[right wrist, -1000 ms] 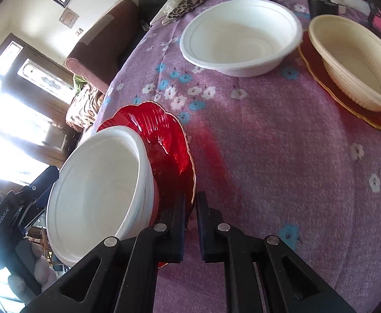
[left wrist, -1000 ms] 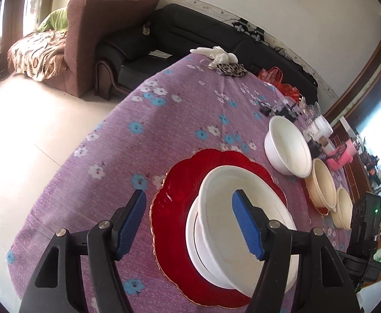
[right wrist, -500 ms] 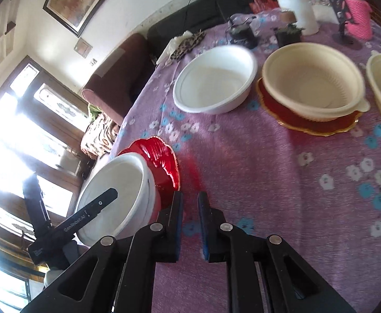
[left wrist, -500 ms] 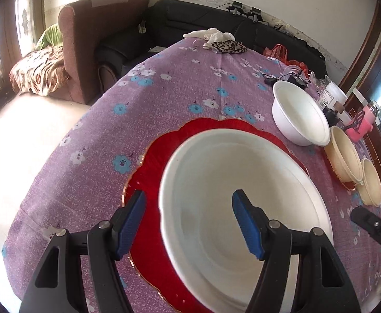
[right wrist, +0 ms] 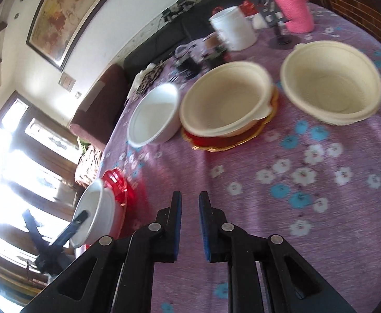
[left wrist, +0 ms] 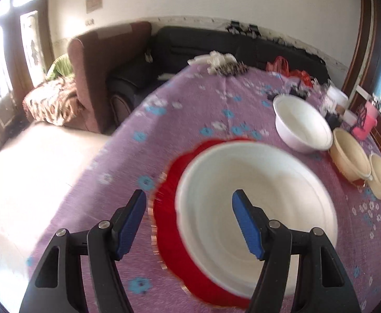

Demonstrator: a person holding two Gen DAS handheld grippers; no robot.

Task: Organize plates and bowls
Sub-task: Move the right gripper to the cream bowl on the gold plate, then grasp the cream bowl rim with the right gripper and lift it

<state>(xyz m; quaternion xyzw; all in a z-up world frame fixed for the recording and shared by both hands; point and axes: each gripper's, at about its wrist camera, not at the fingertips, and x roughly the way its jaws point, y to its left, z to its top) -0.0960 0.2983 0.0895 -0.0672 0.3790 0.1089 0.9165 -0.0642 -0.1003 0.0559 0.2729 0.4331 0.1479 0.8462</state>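
Observation:
A large white bowl (left wrist: 255, 208) sits on a red scalloped plate (left wrist: 169, 224) at the near end of the purple flowered table. My left gripper (left wrist: 189, 220) is open and empty, hovering over the bowl's near-left rim. My right gripper (right wrist: 190, 221) is almost closed with a narrow gap, empty, above bare tablecloth. In the right wrist view the white bowl (right wrist: 96, 214) and red plate (right wrist: 117, 185) lie far left. A second white bowl (right wrist: 154, 114), a cream bowl (right wrist: 227, 101) on another red plate (right wrist: 232, 140), and a second cream bowl (right wrist: 328, 80) stand beyond.
A white cup (right wrist: 233, 30), a pink bottle (right wrist: 293, 7) and small dark items (right wrist: 188, 60) crowd the far end of the table. A brown armchair (left wrist: 99, 60) and black sofa (left wrist: 216, 44) stand past the table edge. Floor lies to the left.
My left gripper pulled back and rose; the white bowl now sits flat on the red plate. My right gripper moved right, away from the red plate, and its fingers parted slightly.

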